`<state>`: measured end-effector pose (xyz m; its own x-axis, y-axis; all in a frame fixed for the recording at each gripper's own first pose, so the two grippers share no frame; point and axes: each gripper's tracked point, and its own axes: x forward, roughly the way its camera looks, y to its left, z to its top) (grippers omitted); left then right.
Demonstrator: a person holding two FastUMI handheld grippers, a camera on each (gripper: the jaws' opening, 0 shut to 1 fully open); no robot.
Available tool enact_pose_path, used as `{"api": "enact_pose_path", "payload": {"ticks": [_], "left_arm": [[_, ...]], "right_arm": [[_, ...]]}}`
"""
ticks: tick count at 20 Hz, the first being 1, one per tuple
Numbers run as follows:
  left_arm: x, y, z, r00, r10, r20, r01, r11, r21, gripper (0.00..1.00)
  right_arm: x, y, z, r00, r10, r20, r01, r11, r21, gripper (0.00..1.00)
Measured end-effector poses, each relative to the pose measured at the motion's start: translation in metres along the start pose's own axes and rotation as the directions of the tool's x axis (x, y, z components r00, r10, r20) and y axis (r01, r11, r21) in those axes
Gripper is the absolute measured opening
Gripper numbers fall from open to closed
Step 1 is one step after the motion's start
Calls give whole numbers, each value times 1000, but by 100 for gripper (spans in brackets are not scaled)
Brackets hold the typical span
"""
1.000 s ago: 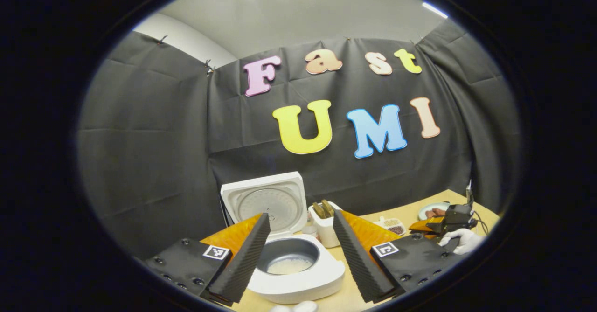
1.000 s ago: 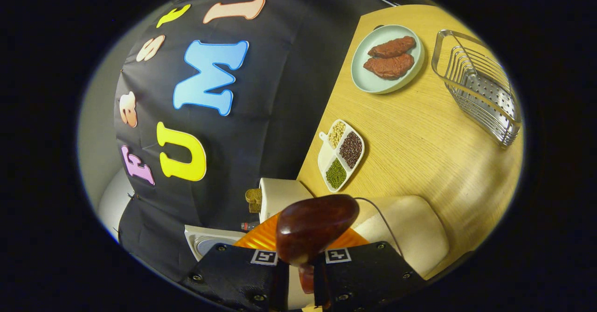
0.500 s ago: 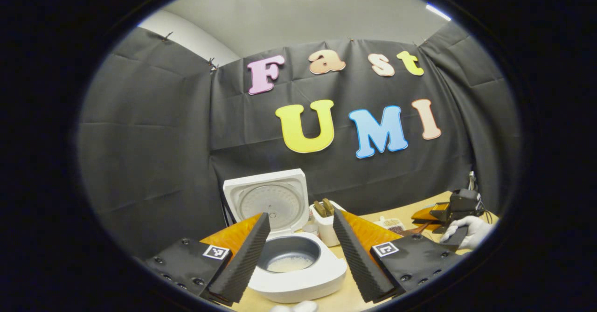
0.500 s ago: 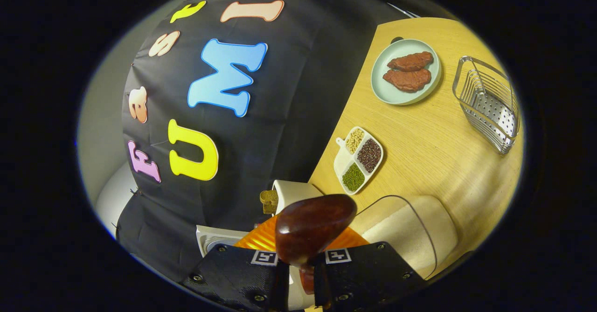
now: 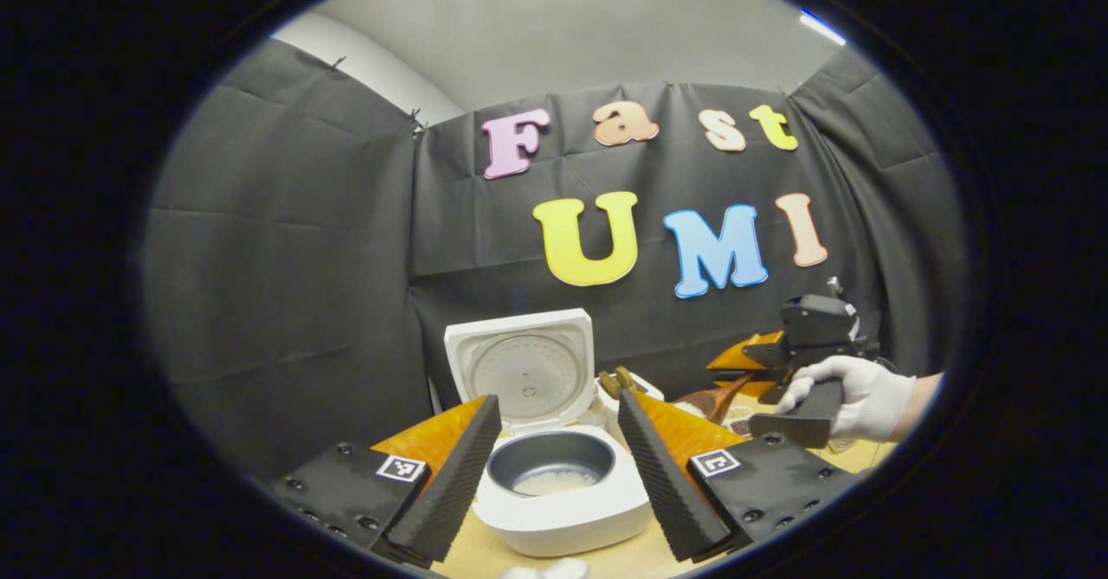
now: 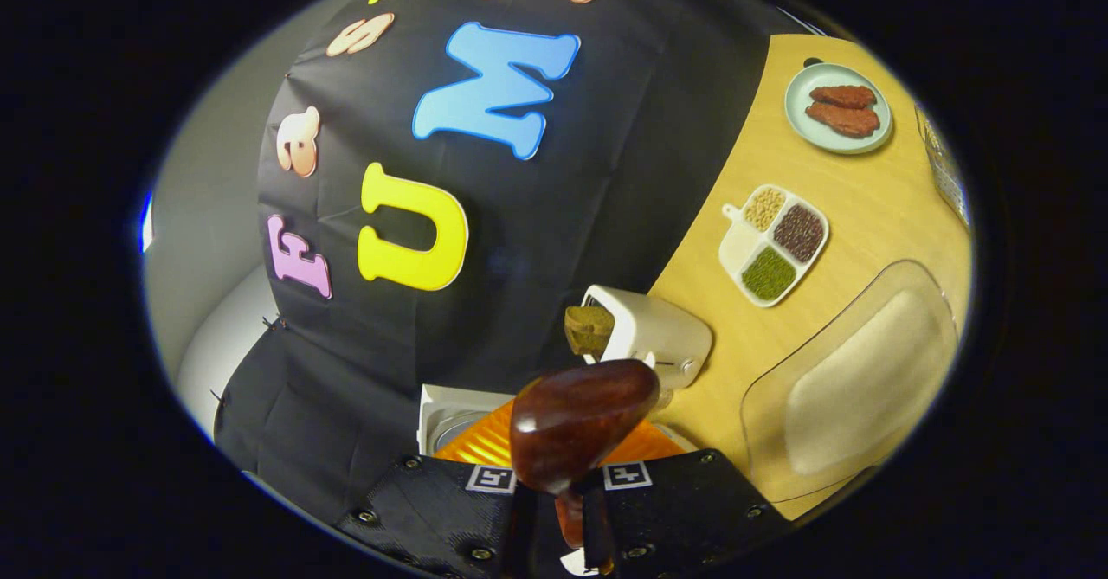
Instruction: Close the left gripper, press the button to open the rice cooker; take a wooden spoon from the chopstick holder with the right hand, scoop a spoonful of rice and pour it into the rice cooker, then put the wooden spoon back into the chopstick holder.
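Right gripper view: my right jaws (image 6: 558, 510) clamp the dark glossy wooden spoon (image 6: 578, 423) by its handle, bowl up at twelve o'clock. It looks stiff, light, perhaps slippery, so hold the handle firmly. My left jaws (image 5: 554, 466) stand apart, framing the open white rice cooker (image 5: 554, 484).

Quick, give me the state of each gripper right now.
Left gripper: open, holding nothing, the open rice cooker lying ahead between its fingers.
Right gripper: shut on the wooden spoon, gripping its handle.
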<state>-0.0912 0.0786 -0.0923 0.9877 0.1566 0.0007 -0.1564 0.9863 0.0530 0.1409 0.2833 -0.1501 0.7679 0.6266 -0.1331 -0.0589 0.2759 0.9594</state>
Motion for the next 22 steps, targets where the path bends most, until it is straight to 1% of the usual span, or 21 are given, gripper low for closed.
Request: {"api": "enact_pose_path", "payload": {"ticks": [4,7,9,12,14,15,16,17,20,21,22], "left_arm": [[-10,12,-6,1000,24,-17,-25,1000,-12,98],[-14,21,-11,999,46,-25,-46,999,-10,98],[-15,28,-14,998,58,-32,-58,998,-12,98],[-14,37,-19,996,83,-45,-84,996,-24,98],[-12,43,-25,994,96,-57,-98,994,-36,99],[-10,46,-27,993,104,-62,-106,994,-33,98],[-9,48,-30,992,111,-65,-113,993,-31,98],[-10,51,-32,991,117,-68,-119,992,-30,92],[-11,56,-39,988,133,-82,-135,991,-19,92],[-11,56,-43,987,136,-85,-138,990,-16,99],[-12,56,-45,986,136,-93,-138,990,-15,99]], "right_arm": [[34,25,-66,995,17,-96,-17,1000,-7,21],[57,33,-110,986,26,-165,-23,999,23,21],[68,29,-127,982,12,-191,-10,1000,15,21],[79,23,-139,980,-12,-198,11,1000,-7,21],[86,19,-138,981,-28,-191,26,1000,-14,22],[88,15,-135,982,-40,-182,34,999,-35,21],[90,14,-131,985,-55,-163,45,997,-66,22],[91,11,-126,987,-68,-146,54,994,-95,21],[93,10,-125,990,-90,-110,67,978,-197,21],[94,9,-124,990,-101,-99,73,965,-253,21],[95,9,-126,990,-115,-86,82,945,-316,21]]}}
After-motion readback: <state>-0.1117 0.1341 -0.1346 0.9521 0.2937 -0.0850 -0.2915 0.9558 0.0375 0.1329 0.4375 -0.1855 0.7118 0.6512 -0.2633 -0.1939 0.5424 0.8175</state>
